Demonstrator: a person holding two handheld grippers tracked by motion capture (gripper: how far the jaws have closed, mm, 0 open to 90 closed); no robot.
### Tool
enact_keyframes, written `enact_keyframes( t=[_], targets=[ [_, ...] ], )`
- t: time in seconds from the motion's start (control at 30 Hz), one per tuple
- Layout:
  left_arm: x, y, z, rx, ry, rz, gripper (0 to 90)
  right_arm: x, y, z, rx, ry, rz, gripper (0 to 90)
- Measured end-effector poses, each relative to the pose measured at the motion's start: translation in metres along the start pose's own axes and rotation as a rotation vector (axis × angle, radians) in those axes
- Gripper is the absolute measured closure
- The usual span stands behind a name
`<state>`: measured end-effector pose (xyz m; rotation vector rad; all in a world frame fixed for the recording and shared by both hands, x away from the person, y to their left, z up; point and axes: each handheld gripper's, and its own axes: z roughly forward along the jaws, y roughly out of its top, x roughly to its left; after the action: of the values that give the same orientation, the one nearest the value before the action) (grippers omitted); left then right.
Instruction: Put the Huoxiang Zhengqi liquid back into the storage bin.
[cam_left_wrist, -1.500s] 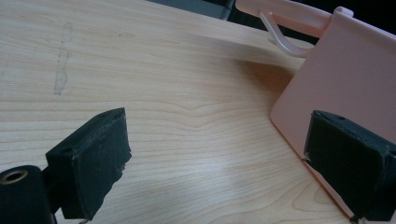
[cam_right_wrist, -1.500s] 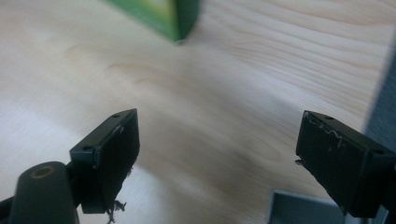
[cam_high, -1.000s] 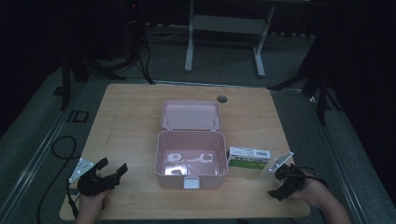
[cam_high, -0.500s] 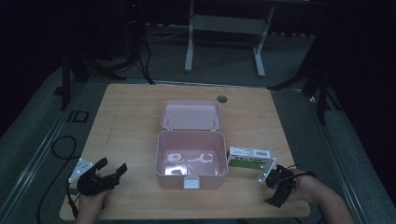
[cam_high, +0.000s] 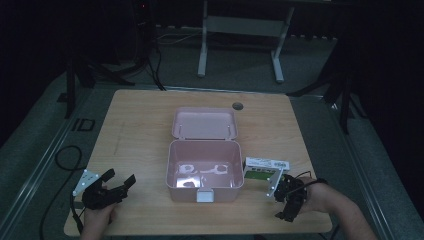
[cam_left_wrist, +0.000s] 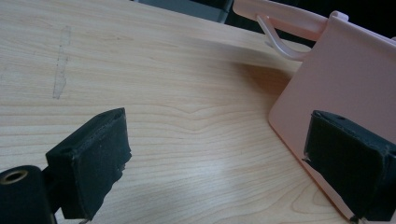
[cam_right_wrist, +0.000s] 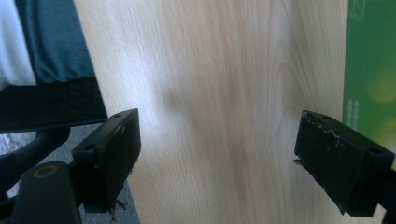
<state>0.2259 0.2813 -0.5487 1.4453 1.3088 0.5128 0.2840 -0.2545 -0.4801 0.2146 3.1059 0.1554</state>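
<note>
1. The right gripper (cam_high: 282, 197) sits at the wooden table's (cam_high: 135, 135) near edge, jaws spread wide, empty.
2. The left gripper (cam_high: 116, 183) rests near-left, jaws likewise apart.
3. The green-and-white cardboard box (cam_high: 265, 168) lies just beyond the right gripper, beside the open pink plastic lidded container (cam_high: 204, 172).

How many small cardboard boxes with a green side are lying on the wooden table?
1. The small green-and-white cardboard box lies on the light wooden table, just right of the open pink plastic container, beside the right gripper. Others may be hidden.
</note>
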Motion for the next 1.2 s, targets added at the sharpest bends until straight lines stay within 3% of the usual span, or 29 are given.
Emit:
enact_keyframes(
  t=[0.4, 0.87, 1.03, 1.2],
  targets=[
    [0.001, 0.000, 0.000, -0.001, -0.001, 0.006, 7.0, -0.011, 0.029, -0.014, 0.075, -0.038, -0.080, 14.1],
    [0.002, 0.000, 0.001, 0.004, -0.004, 0.008, 7.1, -0.044, 0.058, -0.057, 0.039, -0.137, -0.103, 13.3],
    [0.003, 0.001, -0.001, -0.002, 0.000, 0.000, 7.0, -0.061, 0.059, -0.057, 0.049, -0.164, -0.111, 13.4],
    [0.003, 0.001, 0.000, 0.001, -0.002, 0.004, 7.0, -0.078, 0.060, -0.049, 0.076, -0.141, -0.088, 13.4]
  ],
)
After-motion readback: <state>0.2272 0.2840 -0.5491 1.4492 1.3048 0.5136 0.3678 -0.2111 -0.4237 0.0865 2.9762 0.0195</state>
